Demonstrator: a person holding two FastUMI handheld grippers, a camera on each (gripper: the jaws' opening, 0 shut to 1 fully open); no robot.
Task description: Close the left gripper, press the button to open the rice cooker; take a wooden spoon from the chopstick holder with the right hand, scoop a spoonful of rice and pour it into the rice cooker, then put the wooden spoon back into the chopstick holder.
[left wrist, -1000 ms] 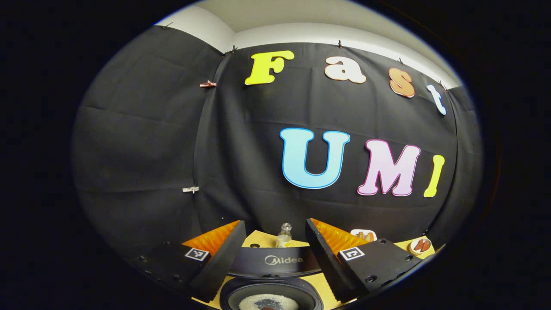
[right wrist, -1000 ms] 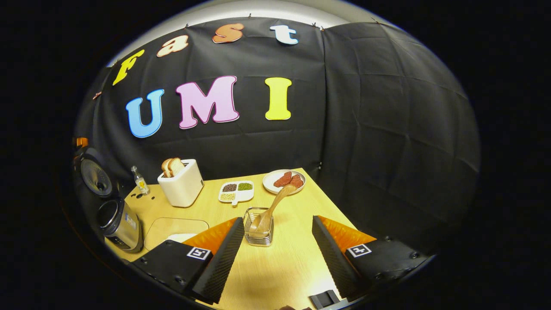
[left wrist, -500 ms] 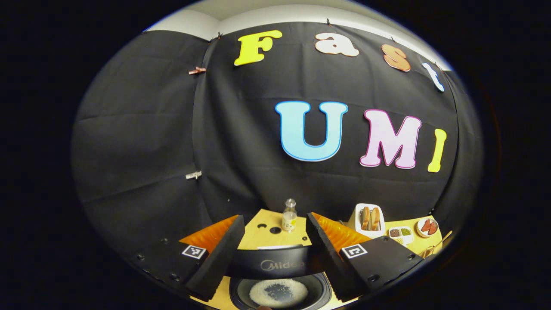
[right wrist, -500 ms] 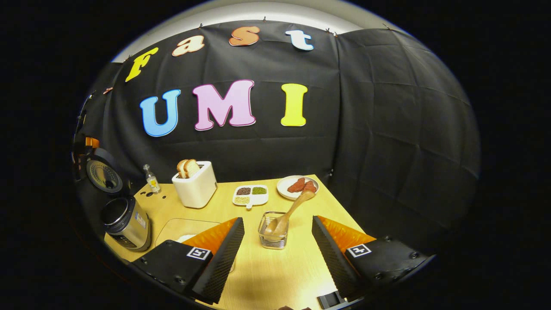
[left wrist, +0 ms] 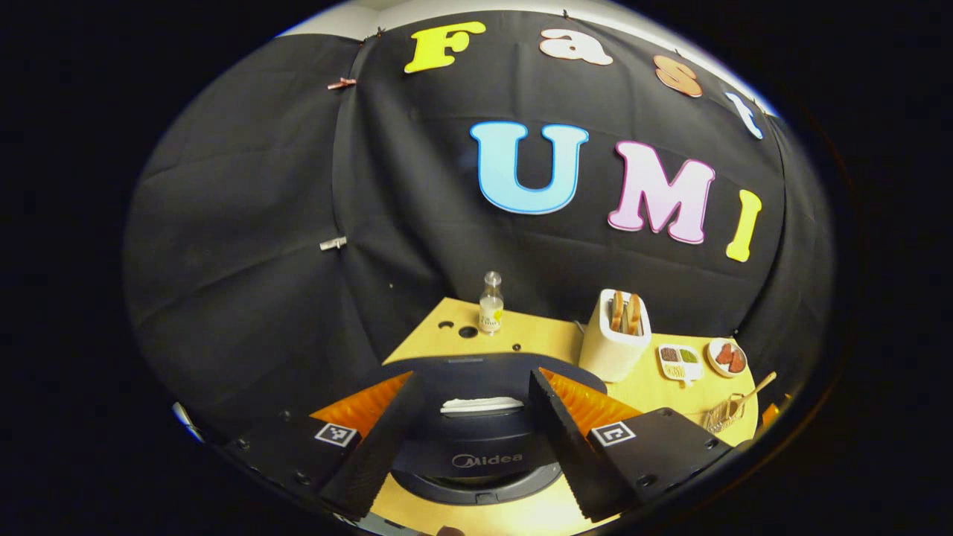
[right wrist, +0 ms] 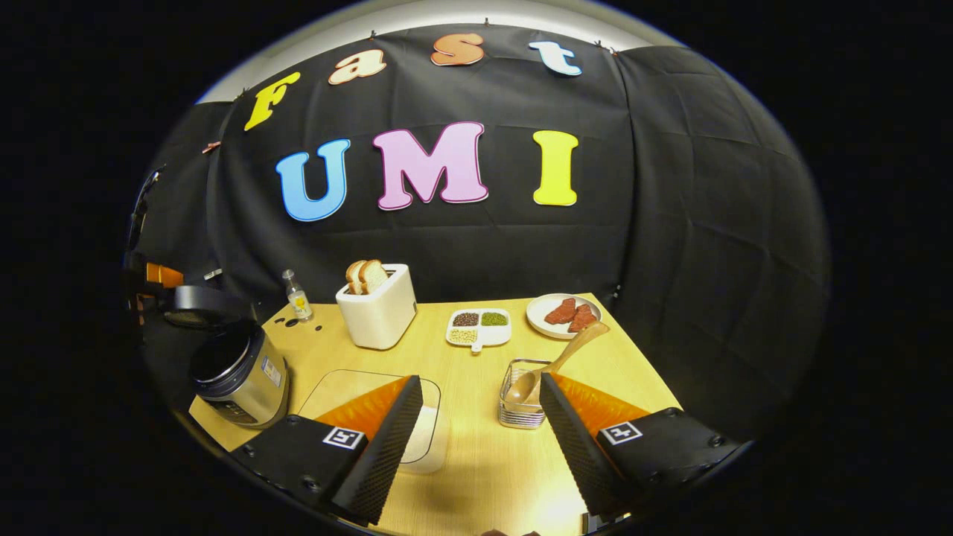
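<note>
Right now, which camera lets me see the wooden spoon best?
The right gripper view. There the wooden spoon is close and big, leaning out of the wire chopstick holder just ahead of the right gripper. In the left gripper view the spoon is tiny, far off at the table's edge.

The left gripper view looks low and close over the cooker [left wrist: 476, 439] toward the far wall. The right gripper view looks down from higher over the table [right wrist: 476, 461]. Both share the toaster [left wrist: 614, 350].
</note>
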